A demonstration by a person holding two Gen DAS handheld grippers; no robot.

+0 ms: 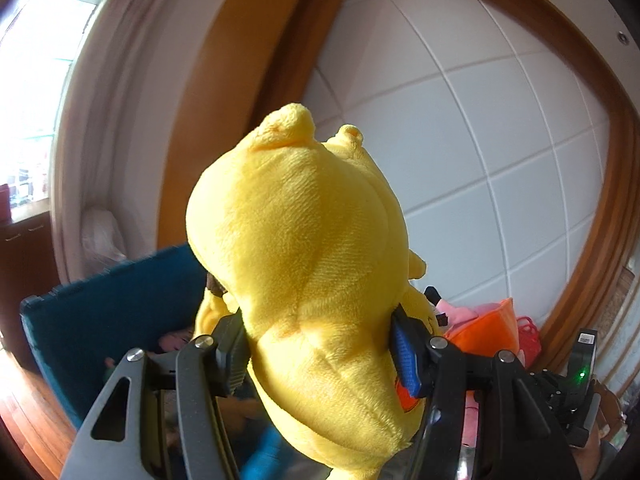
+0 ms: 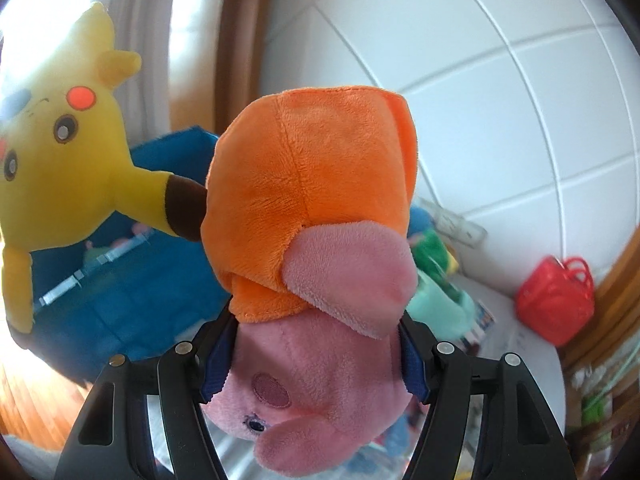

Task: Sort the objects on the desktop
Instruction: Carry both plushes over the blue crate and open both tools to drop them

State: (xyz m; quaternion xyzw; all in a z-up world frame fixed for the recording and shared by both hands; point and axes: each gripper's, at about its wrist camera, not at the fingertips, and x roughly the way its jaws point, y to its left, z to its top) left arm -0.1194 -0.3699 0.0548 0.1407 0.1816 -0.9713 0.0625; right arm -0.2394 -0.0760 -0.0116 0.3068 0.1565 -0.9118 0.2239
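Left wrist: our left tongs (image 1: 320,354) pinch the yellow plush (image 1: 304,248) by its sides, held up above the blue fabric bin (image 1: 116,308) | Right wrist: our right tongs (image 2: 316,364) pinch the pink plush in orange (image 2: 316,248) upside down, blue bin behind it at left, red basket (image 2: 556,300) on the white table (image 2: 520,344) at right

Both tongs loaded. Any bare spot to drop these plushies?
Likeliest: the blue fabric bin, though its floor already holds small toys. The white tabletop shows a bare strip between the mint-green plush and the red plastic basket. It is crowded by the green toys beside the pink-and-orange plush.
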